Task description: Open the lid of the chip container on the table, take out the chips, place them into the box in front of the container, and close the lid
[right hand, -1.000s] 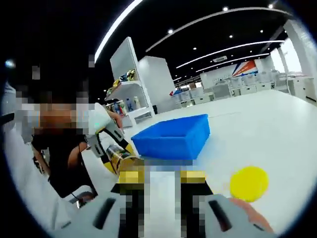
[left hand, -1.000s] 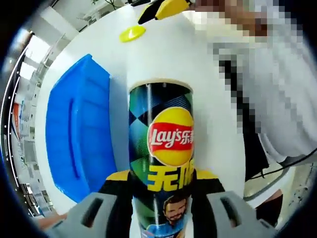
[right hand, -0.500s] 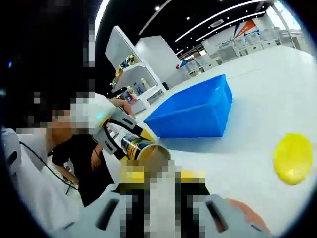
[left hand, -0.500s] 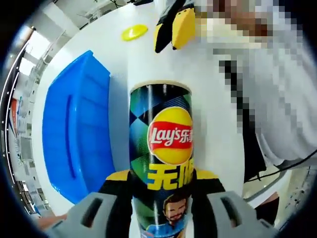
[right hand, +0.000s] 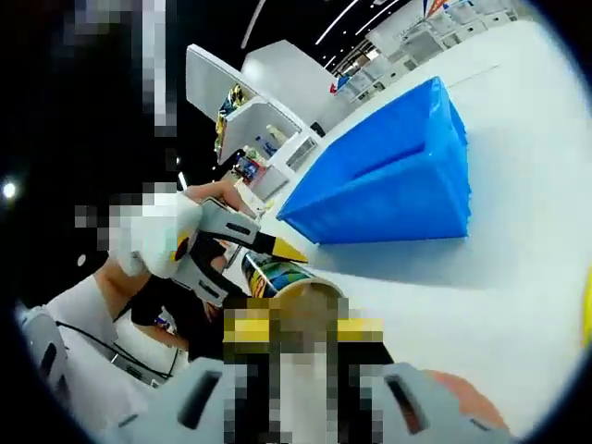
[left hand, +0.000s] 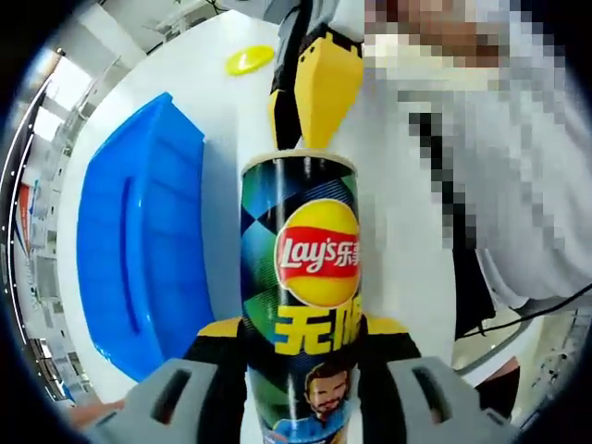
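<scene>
A white surface [left hand: 222,102] carries a blue box [left hand: 139,250] and, well apart from the box toward the surface's far edge in the left gripper view, a yellow lid [left hand: 248,61] lying flat.

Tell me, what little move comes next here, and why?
Probably ease the right gripper down into the open chip can to take out chips. The yellow lid already lies off on the table, the left gripper clamps the can upright, and the right gripper's tips hang at its open mouth beside the blue box.
</scene>
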The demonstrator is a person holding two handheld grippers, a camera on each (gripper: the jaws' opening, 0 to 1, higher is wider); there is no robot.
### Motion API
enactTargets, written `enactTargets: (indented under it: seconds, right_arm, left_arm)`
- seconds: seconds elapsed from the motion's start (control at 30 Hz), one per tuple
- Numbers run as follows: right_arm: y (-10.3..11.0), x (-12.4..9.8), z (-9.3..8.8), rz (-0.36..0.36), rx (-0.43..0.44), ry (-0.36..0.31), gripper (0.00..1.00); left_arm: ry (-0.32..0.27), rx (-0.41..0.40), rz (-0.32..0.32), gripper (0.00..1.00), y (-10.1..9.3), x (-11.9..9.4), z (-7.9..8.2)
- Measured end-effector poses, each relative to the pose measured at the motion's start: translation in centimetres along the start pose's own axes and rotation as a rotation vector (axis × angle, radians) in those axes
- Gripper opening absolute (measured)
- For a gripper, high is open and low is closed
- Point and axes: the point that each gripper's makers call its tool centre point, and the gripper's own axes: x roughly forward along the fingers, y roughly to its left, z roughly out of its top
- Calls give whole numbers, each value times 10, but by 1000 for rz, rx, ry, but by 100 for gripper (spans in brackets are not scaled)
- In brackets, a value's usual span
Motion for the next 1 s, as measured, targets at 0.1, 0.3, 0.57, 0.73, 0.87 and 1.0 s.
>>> enactTargets:
  seconds: [0.1,0.3,0.57,0.73,0.87,1.0]
  right_arm:
    - [0,3,0,3,4,12,19]
    - [2,11,-1,18,27,52,14]
    - [-1,14,-2,36,72,104,13]
    - [3,17,1,75,83,115,3]
    - [2,15,-2,58,80,100,0]
    - [2,15,-3,42,121,89,0]
  left_arm:
    - [3,1,3,47,-1,0,0]
    - [8,1,1,47,-1,1,0]
    - [18,2,-4,47,-1,1,-1]
    - [37,6,-3,47,0,2,-2]
    - [22,3,-2,47,0,1,-2]
    - [25,8,1,47,0,1,-2]
